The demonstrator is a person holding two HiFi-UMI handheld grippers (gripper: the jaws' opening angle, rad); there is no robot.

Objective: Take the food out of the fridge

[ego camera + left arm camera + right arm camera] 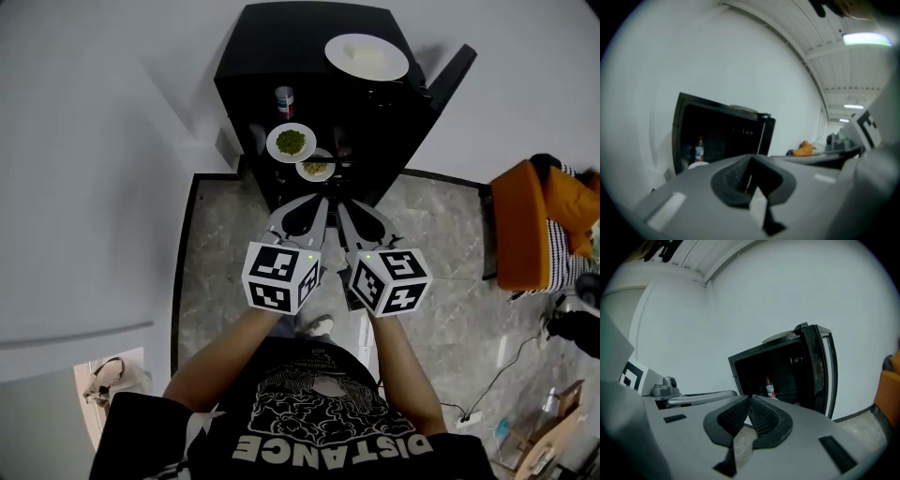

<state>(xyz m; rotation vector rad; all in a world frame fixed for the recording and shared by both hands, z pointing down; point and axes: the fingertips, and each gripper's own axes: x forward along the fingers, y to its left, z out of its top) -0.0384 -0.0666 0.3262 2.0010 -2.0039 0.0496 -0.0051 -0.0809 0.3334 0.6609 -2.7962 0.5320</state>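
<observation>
1. Against the white wall, a small black fridge (253,84) stands on a grey stone floor (225,262). Its door (450,80) is swung open to the right.
2. Person seen from above, in a black printed T-shirt (319,422), both forearms reaching towards the fridge opening.
3. Orange seat (530,225) at the right edge of the floor, well apart from the fridge.
4. Left gripper (322,201) is level in front of the fridge. Its jaws are pressed together with nothing between them, as the left gripper view shows.
5. Right gripper (341,206) is just beside the left one. Its jaw tips meet and it holds nothing.
6. White plate (337,45) of pale food sits on the fridge's top, near the right edge.
7. White plate of green food (272,143) sits inside the fridge, near its front edge.
8. Smaller plate of mixed food (302,171) sits just below it in the head view, closest to the gripper tips but not touched.
9. Bottle (284,100) with a red cap stands upright, deeper inside the fridge at the left.
</observation>
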